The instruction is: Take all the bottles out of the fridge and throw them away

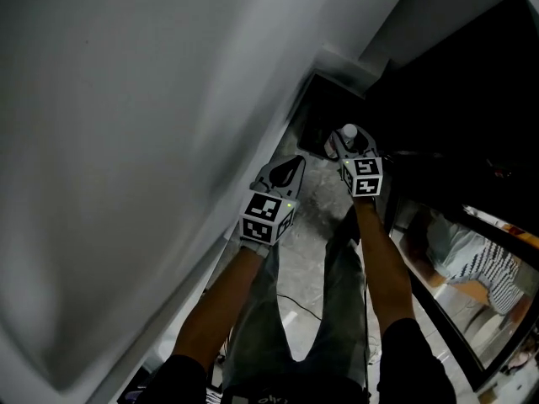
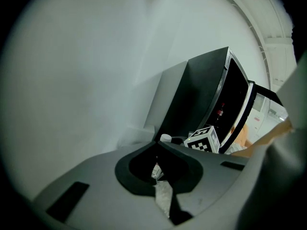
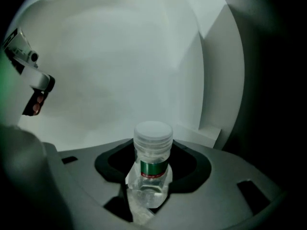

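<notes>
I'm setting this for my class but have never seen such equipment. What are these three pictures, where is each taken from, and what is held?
No robot: a person holds a two-jaw gripper in each hand. One picture looks down from a head camera at the arms and grey floor. The other two cameras ride on the grippers. The left gripper is shut and empty. The right gripper clamps a clear bottle with a white cap. The black glass-door fridge stands nearby.
</notes>
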`<act>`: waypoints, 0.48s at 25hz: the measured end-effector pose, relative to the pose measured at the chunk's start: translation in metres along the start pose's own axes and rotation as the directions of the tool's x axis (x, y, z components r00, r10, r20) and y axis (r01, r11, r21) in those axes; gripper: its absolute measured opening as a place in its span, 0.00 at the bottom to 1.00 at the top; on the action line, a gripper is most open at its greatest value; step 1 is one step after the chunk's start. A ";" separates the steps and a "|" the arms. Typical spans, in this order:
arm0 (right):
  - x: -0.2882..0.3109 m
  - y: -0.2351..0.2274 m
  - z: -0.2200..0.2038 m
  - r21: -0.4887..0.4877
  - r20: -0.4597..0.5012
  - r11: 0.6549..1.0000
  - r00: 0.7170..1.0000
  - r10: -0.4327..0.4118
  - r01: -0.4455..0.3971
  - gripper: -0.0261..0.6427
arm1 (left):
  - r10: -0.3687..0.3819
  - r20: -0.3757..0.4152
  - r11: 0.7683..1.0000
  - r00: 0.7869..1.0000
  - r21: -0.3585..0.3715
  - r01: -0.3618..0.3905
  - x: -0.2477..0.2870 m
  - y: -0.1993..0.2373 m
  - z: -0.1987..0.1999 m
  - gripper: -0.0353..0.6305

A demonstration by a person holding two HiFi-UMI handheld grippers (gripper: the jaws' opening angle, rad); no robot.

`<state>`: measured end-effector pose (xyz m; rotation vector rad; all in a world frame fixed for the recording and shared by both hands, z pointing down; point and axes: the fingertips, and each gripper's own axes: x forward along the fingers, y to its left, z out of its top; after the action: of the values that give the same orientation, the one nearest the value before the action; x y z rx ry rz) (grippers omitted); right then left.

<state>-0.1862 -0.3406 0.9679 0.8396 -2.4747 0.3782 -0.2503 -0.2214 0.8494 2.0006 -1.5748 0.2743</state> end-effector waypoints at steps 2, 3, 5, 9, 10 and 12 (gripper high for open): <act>0.004 -0.003 -0.013 0.005 -0.009 1.000 1.000 -0.002 0.002 0.35 | 0.012 -0.006 1.000 1.000 -0.004 -0.012 -0.003 0.001 -0.008 0.06; 0.006 -0.004 -0.018 0.007 -0.013 1.000 1.000 -0.002 0.002 0.35 | 0.019 -0.010 1.000 1.000 -0.004 -0.019 -0.005 0.002 -0.012 0.06; 0.011 -0.005 -0.026 0.007 -0.025 1.000 1.000 -0.009 0.009 0.35 | 0.031 -0.019 1.000 0.999 -0.003 -0.031 -0.009 0.005 -0.019 0.06; 0.025 -0.005 -0.035 -0.004 -0.072 0.999 0.996 -0.051 0.051 0.35 | 0.040 -0.024 0.999 0.999 -0.012 -0.040 -0.017 0.021 -0.024 0.06; 0.027 -0.004 -0.035 -0.003 -0.081 0.998 0.995 -0.056 0.056 0.35 | 0.041 -0.024 0.999 0.999 -0.013 -0.041 -0.019 0.024 -0.024 0.06; 0.027 -0.004 -0.033 0.002 -0.088 0.998 0.994 -0.064 0.064 0.38 | 0.040 -0.021 0.999 0.999 -0.012 -0.041 -0.022 0.025 -0.022 0.06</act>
<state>-0.1900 -0.3438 1.0103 0.8829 -2.3609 0.3906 -0.2763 -0.1944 0.8644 1.9522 -1.6017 0.2996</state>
